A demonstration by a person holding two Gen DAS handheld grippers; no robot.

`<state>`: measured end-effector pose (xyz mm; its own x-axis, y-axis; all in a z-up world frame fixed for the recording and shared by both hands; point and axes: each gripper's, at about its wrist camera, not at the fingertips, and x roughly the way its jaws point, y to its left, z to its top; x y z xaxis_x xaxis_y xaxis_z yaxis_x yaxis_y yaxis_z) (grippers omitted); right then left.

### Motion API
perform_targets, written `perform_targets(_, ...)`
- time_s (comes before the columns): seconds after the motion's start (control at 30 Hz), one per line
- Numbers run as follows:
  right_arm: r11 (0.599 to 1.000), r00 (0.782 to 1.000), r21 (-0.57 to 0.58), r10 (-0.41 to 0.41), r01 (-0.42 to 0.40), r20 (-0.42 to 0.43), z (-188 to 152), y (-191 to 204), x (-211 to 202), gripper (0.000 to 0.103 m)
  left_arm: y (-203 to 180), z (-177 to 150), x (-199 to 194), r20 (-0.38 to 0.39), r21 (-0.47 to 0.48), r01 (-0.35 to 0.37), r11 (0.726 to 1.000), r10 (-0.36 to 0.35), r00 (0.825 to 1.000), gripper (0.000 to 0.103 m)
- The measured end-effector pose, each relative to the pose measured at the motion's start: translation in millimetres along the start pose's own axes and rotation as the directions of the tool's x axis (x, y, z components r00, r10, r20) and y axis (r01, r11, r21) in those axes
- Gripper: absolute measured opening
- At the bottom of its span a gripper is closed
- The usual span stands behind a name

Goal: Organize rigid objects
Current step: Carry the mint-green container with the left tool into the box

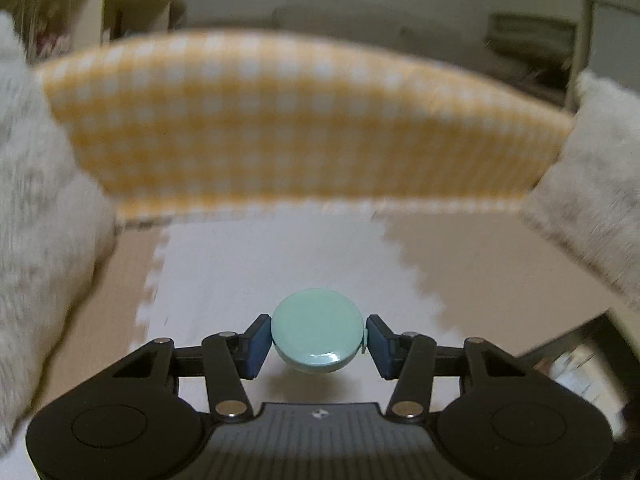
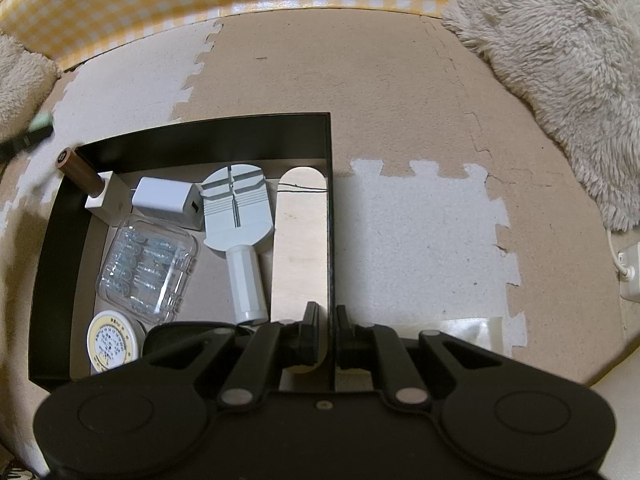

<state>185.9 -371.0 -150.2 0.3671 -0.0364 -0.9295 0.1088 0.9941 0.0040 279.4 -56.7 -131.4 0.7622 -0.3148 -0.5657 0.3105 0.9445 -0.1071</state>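
My left gripper (image 1: 318, 336) is shut on a round mint-green case (image 1: 318, 326), its blue pads (image 1: 256, 344) pressing both sides, and the case hangs above the white foam mat. My right gripper (image 2: 329, 316) is shut on the right wall of a black box (image 2: 330, 200). Inside the box lie a white charger (image 2: 166, 200), a grey watch-link tool (image 2: 236, 216), a clear plastic case (image 2: 148, 268), a round tin (image 2: 114, 342), a brown cylinder in a white block (image 2: 80, 172) and a rounded wooden board (image 2: 300, 232). A blurred mint-green shape (image 2: 40, 122) shows at the far left of the right wrist view.
The floor is beige and white puzzle mat (image 2: 400, 80). A yellow checked cushion (image 1: 300, 120) runs along the far side. Fluffy grey blankets (image 2: 560, 60) lie at the right and left. A white power strip (image 2: 628, 272) sits at the right edge.
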Motion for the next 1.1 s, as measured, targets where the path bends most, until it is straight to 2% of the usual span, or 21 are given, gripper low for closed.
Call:
perform_targets(0.17, 1.000, 1.000, 0.000, 0.000, 0.000, 0.000, 0, 0, 0, 0.009, -28, 23, -27, 0.083, 0.022, 0.104, 0.994, -0.105, 0.991, 0.052)
perform_targets(0.3, 1.000, 1.000, 0.000, 0.000, 0.000, 0.000, 0, 0, 0, 0.009, -58, 33, -44, 0.096, 0.079, 0.216, 0.973, -0.223, 0.970, 0.052)
perform_targets(0.47, 1.000, 1.000, 0.000, 0.000, 0.000, 0.000, 0, 0, 0, 0.009, -91, 39, -58, 0.053, 0.159, 0.354, 0.922, -0.366, 0.929, 0.052)
perform_targets(0.57, 1.000, 1.000, 0.000, 0.000, 0.000, 0.000, 0, 0, 0, 0.009, -114, 36, -64, -0.006, 0.213, 0.428, 0.878, -0.437, 0.900, 0.052)
perform_targets(0.73, 1.000, 1.000, -0.001, -0.001, 0.001, 0.000, 0, 0, 0, 0.009, -154, 8, -56, -0.157, 0.315, 0.497, 0.809, -0.472, 0.868, 0.052)
perform_targets(0.87, 1.000, 1.000, -0.001, -0.001, 0.001, 0.000, 0, -1, 0, 0.009, -175, -21, -43, -0.244, 0.337, 0.520, 0.785, -0.461, 0.853, 0.052)
perform_targets(0.97, 1.000, 1.000, -0.002, -0.002, 0.002, 0.000, 0, 0, 0, 0.009, -180, -40, -35, -0.269, 0.354, 0.518, 0.778, -0.446, 0.854, 0.052)
perform_targets(1.1, 1.000, 1.000, -0.005, -0.005, 0.005, 0.000, 0, 0, 0, 0.009, -180, -51, -24, -0.260, 0.370, 0.497, 0.785, -0.426, 0.867, 0.052)
